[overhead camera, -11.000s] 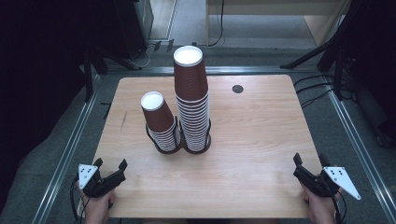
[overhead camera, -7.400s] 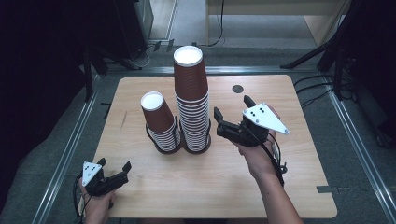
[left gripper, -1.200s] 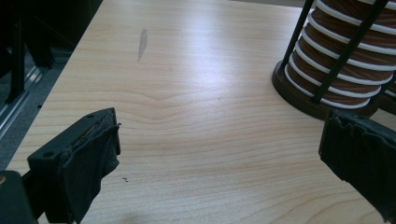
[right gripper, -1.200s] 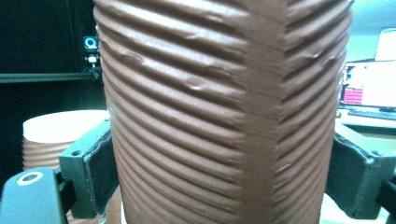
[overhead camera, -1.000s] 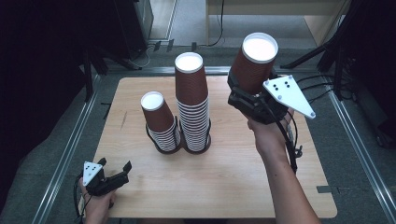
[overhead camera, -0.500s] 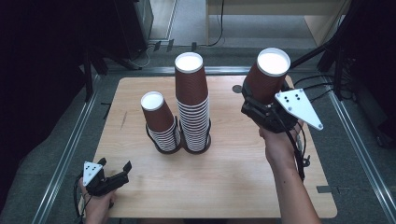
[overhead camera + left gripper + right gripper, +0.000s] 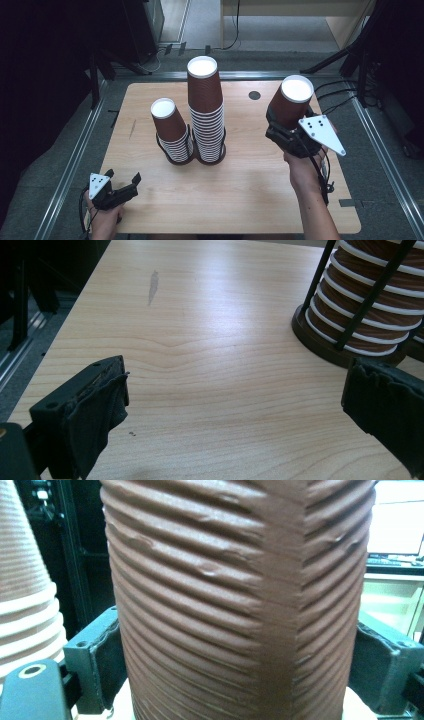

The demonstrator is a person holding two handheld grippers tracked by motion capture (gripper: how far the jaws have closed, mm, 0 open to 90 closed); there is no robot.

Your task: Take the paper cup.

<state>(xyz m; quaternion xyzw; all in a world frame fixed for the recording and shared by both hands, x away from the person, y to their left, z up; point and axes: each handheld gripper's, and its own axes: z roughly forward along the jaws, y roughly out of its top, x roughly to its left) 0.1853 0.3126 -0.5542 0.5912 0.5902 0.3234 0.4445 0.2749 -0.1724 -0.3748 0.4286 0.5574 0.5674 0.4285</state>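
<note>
While the right tongs (image 7: 286, 131) squeeze one brown cup (image 7: 290, 102) above the desk (image 7: 240, 190), it is not set down; the left tongs (image 7: 122, 185) wait apart, empty, with two stacks (image 7: 192, 125) left of the held cup.

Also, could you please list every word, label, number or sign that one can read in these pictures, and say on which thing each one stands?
None: no readable text in any view.
The brown cup in the right tongs: plain ribbed wall, no print.
The two cup stacks: plain brown with white rims.
The grey plate on the right tongs: dark dots only, no characters.
The wooden table: a grey smudge and a dark round spot, neither is writing.
</note>
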